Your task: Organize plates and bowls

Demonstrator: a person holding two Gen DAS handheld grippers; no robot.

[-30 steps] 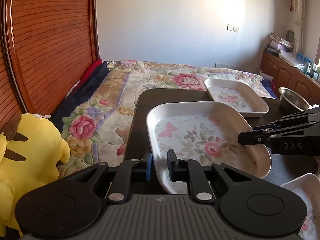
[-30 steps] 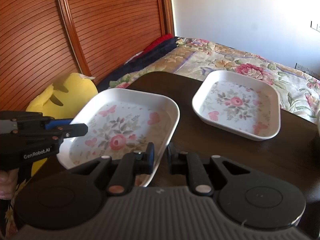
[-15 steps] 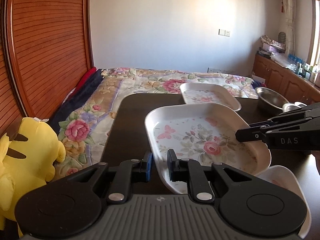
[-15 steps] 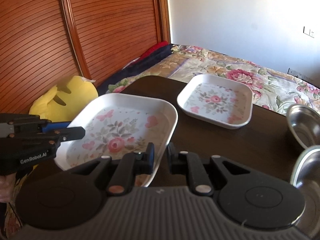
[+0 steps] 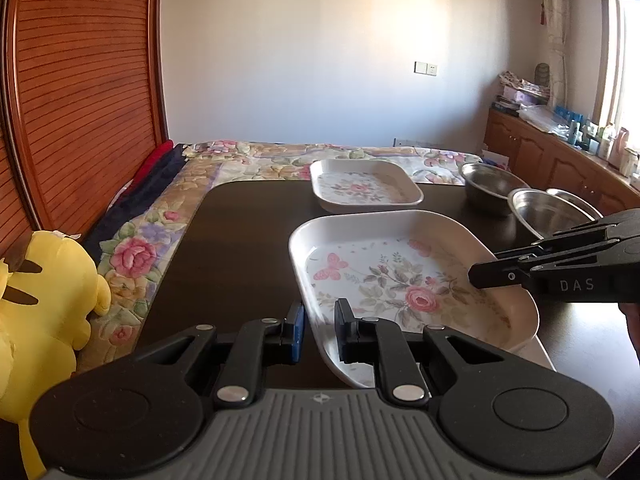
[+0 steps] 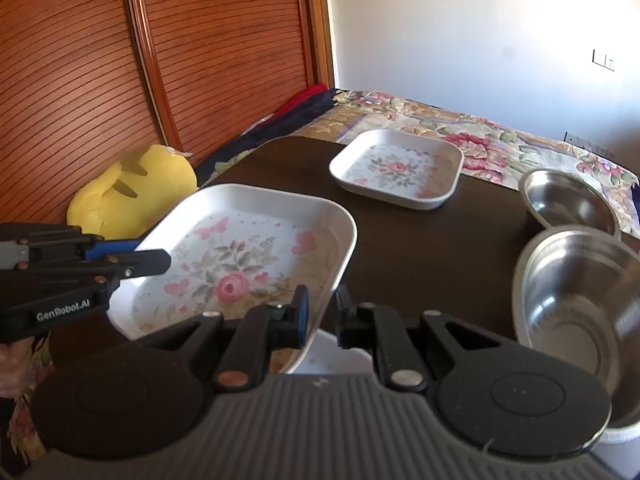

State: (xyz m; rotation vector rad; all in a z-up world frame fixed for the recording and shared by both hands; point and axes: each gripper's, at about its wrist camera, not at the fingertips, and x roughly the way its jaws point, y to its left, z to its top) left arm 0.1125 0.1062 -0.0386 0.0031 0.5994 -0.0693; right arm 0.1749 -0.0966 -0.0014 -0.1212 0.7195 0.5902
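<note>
Both grippers hold one white floral plate above the dark table. My left gripper is shut on its near left rim. My right gripper is shut on the opposite rim of the same plate. Another white plate lies partly hidden under the held one. A second floral plate rests at the far side of the table. Two steel bowls stand on the right.
A bed with a floral cover lies beyond the table. A yellow plush toy sits at the left by a wooden headboard. A wooden cabinet with clutter runs along the right wall.
Both grippers have drawn back and risen with the floral plate held between them. The far plate looks smaller and the steel bowls have come into view.
</note>
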